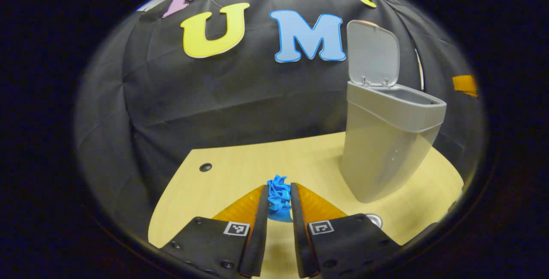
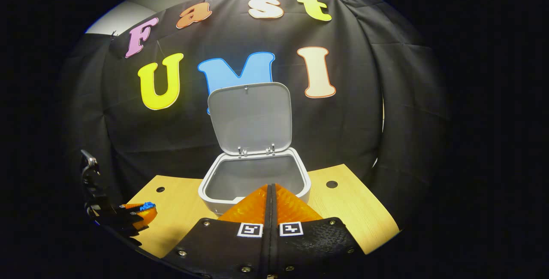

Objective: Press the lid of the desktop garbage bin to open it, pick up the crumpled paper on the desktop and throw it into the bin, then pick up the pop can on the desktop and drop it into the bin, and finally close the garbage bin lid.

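Two grippers are seen: beyond the table [image 1: 223, 171], the bin [image 1: 386, 150] stands with lid [image 1: 372, 53] raised; the left gripper [image 1: 279, 199] is clamped on crumpled paper [image 1: 279, 195], best carried over the opening before release; the right gripper [image 2: 270, 201] is closed, empty

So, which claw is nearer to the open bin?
Right. The right claw hangs shut just before the bin rim. The left claw, holding the crumpled paper, sits off to its side.

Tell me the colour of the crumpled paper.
Blue; the crumpled paper shows best in the left gripper view.
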`<control>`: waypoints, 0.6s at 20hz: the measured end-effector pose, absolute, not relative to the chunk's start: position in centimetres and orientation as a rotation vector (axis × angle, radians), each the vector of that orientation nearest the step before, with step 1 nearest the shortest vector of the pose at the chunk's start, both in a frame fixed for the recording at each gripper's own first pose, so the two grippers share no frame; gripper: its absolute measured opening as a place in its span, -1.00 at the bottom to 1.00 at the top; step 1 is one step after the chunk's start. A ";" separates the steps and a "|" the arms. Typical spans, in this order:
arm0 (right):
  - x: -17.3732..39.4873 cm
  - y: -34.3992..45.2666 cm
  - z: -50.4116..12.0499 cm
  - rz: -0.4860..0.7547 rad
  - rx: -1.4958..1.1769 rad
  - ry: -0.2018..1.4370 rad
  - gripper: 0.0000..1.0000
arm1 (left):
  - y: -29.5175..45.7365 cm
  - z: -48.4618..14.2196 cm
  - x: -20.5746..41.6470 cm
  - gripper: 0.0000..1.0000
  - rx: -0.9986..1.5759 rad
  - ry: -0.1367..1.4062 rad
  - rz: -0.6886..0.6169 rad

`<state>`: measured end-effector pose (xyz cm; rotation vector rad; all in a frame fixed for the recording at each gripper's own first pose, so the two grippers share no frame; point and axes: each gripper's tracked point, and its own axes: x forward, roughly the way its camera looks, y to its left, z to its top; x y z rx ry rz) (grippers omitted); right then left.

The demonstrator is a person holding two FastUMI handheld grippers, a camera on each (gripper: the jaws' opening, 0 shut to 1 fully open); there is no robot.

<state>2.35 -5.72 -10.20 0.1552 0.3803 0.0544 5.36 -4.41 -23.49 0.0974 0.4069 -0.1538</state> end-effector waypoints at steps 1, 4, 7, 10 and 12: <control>2.3 -6.0 -10.4 0.052 0.159 0.381 -0.99 | -5.1 -22.3 5.9 -0.13 0.094 0.387 -0.163; 2.2 -6.7 -10.6 0.043 0.168 0.382 -0.99 | -7.3 -18.8 7.3 -0.20 0.081 0.324 -0.197; 2.1 -7.3 -10.8 0.036 0.174 0.383 -0.99 | -9.7 -15.3 8.7 -0.28 0.075 0.272 -0.233; 2.1 -7.8 -11.0 0.032 0.184 0.385 -0.99 | -12.4 -12.8 9.7 -0.28 0.072 0.229 -0.273; 2.0 -8.1 -11.1 0.031 0.190 0.385 -0.99 | -13.9 -11.6 10.2 -0.12 0.083 0.211 -0.295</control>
